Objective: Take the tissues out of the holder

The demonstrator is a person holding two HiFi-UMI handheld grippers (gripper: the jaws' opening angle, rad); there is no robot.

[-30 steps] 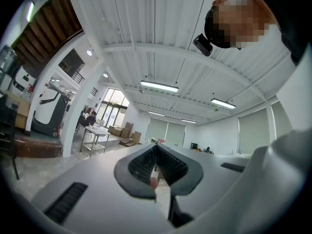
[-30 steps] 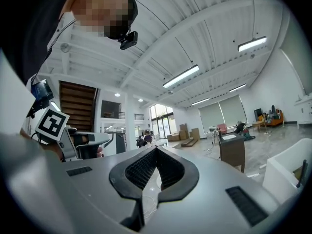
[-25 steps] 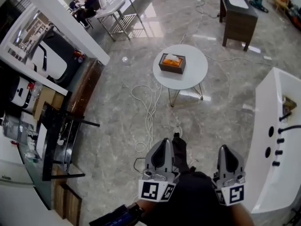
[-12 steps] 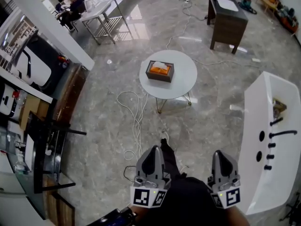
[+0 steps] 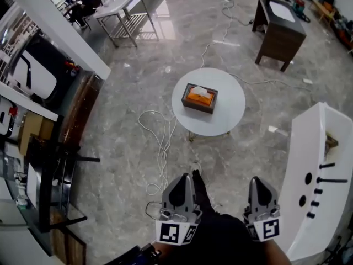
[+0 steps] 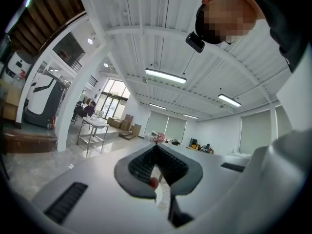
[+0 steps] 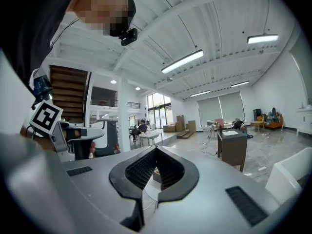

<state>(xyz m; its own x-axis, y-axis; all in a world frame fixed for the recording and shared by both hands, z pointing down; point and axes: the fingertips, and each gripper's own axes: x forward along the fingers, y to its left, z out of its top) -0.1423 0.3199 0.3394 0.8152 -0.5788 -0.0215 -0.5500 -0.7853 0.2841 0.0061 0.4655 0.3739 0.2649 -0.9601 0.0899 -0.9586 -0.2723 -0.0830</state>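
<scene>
The tissue holder (image 5: 200, 97) is a dark box with an orange pack inside and a white tissue sticking up. It stands on a round white table (image 5: 226, 112) out on the floor, well ahead of both grippers. My left gripper (image 5: 185, 176) and right gripper (image 5: 257, 179) are held low, close to the person's body, side by side and pointing toward the table. Both are shut with nothing in them. In the left gripper view the jaws (image 6: 156, 147) meet at the tips, and likewise in the right gripper view (image 7: 156, 150).
White cables (image 5: 160, 148) loop over the marble floor between me and the table. A white basin counter with black fittings (image 5: 309, 148) stands at the right. A dark wooden cabinet (image 5: 280, 32) is beyond the table and black shelving (image 5: 49, 170) is at the left.
The head view has shifted, so the table and holder now sit a little lower and further right in the frame. Both grippers stay shut, low in front of the body.
</scene>
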